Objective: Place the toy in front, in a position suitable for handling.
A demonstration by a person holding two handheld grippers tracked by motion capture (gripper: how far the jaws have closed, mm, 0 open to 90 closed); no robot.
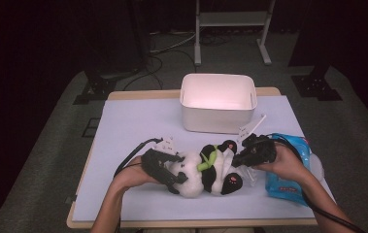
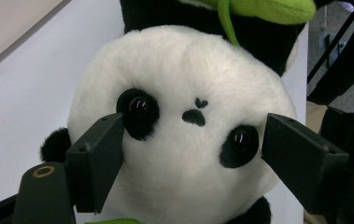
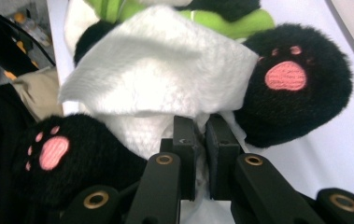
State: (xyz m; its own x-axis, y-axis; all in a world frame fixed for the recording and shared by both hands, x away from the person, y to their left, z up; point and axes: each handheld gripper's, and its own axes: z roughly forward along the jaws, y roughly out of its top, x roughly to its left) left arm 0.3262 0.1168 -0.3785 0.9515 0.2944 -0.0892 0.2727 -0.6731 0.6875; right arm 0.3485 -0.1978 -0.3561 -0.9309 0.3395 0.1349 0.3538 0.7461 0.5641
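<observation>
A black-and-white panda plush [image 1: 206,170] with a green scarf lies on its back on the table, head toward the left. My left gripper [image 1: 174,177] holds the head: in the left gripper view its jaws [image 2: 193,123] stand wide on both sides of the white face [image 2: 188,154], pads against the fur by the eyes. My right gripper [image 1: 237,160] is at the plush's feet. In the right gripper view that gripper [image 3: 201,126] is shut on a white wipe [image 3: 156,70], which lies against the belly between the two black paws [image 3: 296,88].
A white bin [image 1: 218,102] stands behind the plush at the far middle of the pale table mat [image 1: 133,126]. A blue pack of wipes [image 1: 288,170] lies under my right hand near the right edge. Floor and dark stands lie beyond the table.
</observation>
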